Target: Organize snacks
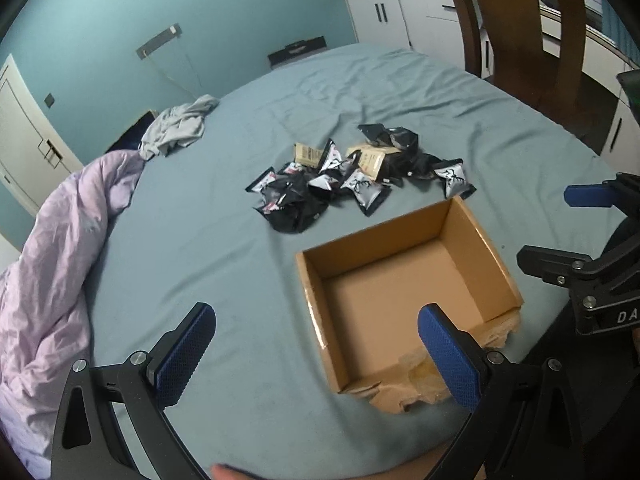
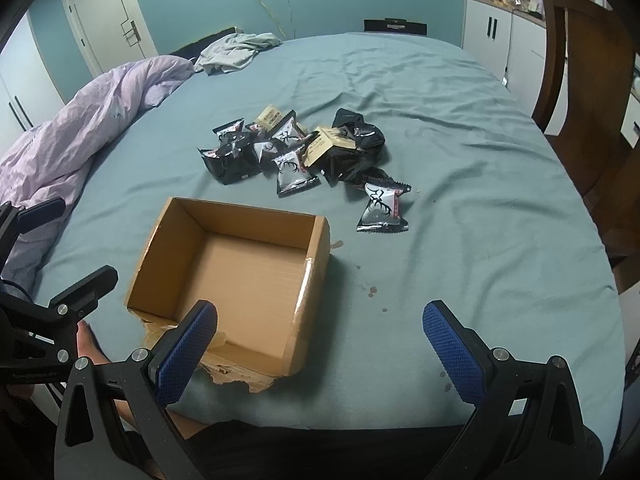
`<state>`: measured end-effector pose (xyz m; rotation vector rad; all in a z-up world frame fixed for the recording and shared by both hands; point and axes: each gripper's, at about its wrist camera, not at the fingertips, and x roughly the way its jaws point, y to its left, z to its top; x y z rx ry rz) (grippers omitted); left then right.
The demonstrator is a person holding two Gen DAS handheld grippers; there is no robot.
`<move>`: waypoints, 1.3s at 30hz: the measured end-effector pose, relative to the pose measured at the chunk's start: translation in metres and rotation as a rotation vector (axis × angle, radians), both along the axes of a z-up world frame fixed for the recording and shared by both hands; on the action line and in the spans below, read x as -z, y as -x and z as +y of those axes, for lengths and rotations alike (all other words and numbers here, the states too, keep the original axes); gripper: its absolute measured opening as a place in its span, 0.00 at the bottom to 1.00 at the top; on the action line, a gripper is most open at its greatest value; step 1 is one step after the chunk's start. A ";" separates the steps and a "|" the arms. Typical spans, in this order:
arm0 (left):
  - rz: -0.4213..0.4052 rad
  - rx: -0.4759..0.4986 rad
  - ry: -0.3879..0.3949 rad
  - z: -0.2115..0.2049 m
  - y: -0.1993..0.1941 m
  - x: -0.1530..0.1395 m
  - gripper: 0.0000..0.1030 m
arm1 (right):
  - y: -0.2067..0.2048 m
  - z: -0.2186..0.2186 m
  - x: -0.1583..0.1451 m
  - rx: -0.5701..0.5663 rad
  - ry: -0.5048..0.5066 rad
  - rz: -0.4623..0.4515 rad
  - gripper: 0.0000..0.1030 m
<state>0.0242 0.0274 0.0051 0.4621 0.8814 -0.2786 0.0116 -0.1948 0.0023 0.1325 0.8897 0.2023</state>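
Both tools spread, empty. Send your right tool (image 2: pixel 320 344) to the lone packet (image 2: pixel 382 209) at 1 o'clock; pinch its crimped edge, drop into box (image 2: pixel 224 220).

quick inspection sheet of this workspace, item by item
surface: bed sheet, teal, wrinkled, small dark spots near the box
job's things: cardboard box, open, nothing in it, near edge torn; snack packets piled on the sheet beyond it; one packet lies apart
clutter: lilac duvet bunched at the left; grey garment at the far edge
grippers: left claw open over the box's near left corner; right claw open, holding nothing
cables: thin cord on the far wall
surroundings: wooden chair, white cabinets, door
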 end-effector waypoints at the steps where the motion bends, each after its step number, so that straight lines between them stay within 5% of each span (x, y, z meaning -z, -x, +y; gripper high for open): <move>1: 0.001 -0.001 -0.003 0.000 0.000 0.001 1.00 | 0.001 0.001 0.001 -0.003 0.003 -0.002 1.00; 16: 0.016 -0.003 -0.032 -0.001 -0.002 0.006 1.00 | 0.003 0.011 0.002 -0.021 0.047 -0.005 1.00; 39: 0.106 -0.032 0.016 0.005 -0.016 0.015 1.00 | -0.051 0.016 0.023 -0.029 -0.011 0.166 1.00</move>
